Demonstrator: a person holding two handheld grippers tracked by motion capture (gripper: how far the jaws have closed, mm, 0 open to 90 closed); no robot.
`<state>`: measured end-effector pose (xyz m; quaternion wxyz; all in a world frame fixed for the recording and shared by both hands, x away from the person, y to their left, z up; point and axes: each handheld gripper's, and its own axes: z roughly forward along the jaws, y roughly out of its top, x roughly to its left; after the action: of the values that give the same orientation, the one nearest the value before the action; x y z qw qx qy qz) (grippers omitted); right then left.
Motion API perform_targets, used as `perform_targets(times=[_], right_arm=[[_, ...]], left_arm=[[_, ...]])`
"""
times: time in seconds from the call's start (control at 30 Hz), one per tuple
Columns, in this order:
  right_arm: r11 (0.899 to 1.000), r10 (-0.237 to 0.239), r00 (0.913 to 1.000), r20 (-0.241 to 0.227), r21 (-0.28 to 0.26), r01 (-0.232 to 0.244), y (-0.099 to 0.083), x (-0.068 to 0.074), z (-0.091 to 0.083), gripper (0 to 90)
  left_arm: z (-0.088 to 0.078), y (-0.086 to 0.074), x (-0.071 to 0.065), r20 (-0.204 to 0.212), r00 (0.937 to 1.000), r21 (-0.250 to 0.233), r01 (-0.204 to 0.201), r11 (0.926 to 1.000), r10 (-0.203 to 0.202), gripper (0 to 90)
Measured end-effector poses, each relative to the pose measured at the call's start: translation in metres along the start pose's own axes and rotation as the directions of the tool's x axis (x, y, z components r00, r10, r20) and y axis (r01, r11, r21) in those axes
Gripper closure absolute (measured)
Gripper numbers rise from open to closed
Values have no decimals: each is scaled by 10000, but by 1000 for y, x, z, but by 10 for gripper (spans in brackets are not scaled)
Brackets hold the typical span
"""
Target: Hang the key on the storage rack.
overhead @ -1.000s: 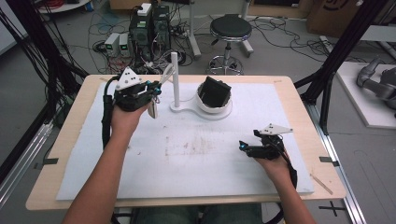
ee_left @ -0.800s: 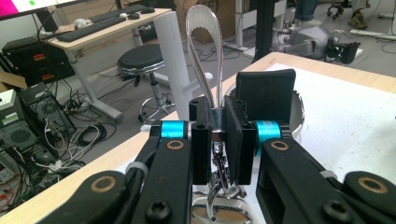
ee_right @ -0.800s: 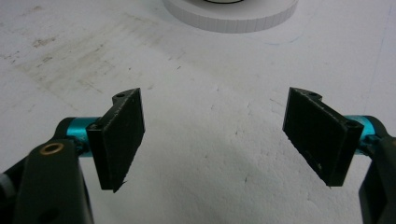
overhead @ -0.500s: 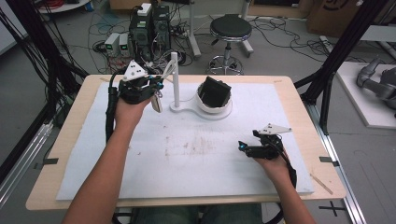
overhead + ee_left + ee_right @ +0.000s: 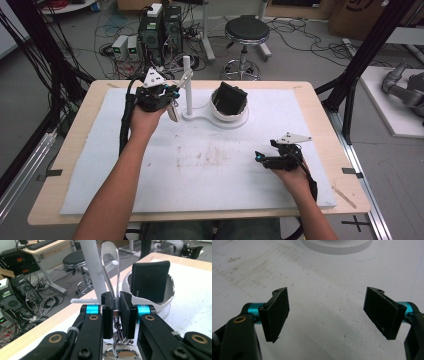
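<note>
A: What does the left gripper (image 5: 115, 312) grip?

B: A shiny metal spoon (image 5: 110, 270), its thin handle clamped between the black pads, its oval bowl up beside the smooth white post (image 5: 93, 270) near the table's far edge.

A: What stands by it?

B: A round white cup (image 5: 229, 111) on the same base, holding a matte black block (image 5: 230, 98).

A: And the right gripper (image 5: 325, 312)?

B: Released, jaws wide over the rough, stained white mat (image 5: 210, 170) toward the near right corner, bare mat all around it.
</note>
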<state>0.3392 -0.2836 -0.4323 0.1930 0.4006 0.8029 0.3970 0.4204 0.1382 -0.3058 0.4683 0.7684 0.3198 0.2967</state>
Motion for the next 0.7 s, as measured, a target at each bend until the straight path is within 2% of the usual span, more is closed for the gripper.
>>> perform_targets(times=[0.23,0.5,0.57,0.7], right_arm=[[10000,-14,10000,-40,70,15,0,0,1,211],[10000,52,10000,-43,66,-52,0,-1,1,211],[10000,2,10000,-59,71,-2,0,-1,1,210],[10000,43,10000,-69,46,-43,0,-1,1,211]], left_arm=[[9,-3,0,-91,10000,300,-23,9995,26,813],[14,-14,2,-23,9997,525,232,9983,-232,803],[12,-15,4,-136,9995,543,303,9981,-296,684],[7,-16,6,-193,9987,401,489,9980,-482,611]])
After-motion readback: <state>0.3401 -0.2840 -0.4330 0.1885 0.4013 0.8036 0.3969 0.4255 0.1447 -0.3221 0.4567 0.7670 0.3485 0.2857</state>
